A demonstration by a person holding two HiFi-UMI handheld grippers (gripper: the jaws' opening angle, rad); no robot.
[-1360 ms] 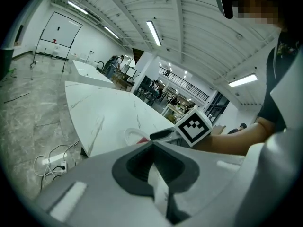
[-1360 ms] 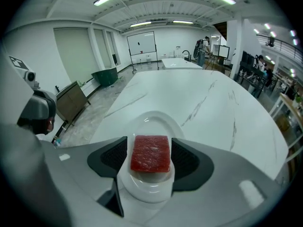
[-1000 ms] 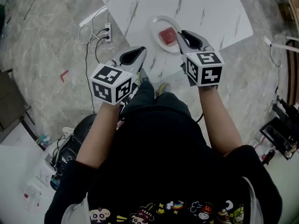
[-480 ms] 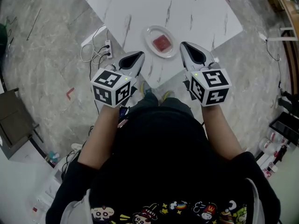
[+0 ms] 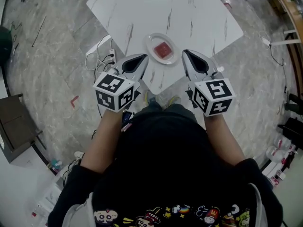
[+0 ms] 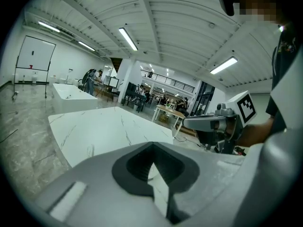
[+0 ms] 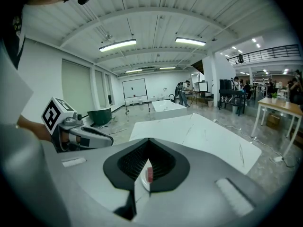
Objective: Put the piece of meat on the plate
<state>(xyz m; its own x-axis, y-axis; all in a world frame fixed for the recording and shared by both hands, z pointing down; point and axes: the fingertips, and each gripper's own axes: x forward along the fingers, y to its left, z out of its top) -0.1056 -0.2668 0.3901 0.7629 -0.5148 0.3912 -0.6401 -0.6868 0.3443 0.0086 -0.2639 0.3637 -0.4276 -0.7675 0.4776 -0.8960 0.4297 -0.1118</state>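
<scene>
Lying flat on plate point(image 5: 149, 45) is squarish meat point(image 5: 162, 49); left tongs point(image 5: 136, 60), right tongs point(image 5: 193, 59) closed, empty.

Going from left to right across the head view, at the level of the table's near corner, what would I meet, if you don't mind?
power strip → left gripper → plate with the piece of meat on it → right gripper

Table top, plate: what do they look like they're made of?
Table top: white slab with thin grey veins, so marble or a marble-look laminate; the pictures can't settle which. Plate: plain white with a smooth round rim, likely ceramic or melamine; too small to tell.
</scene>
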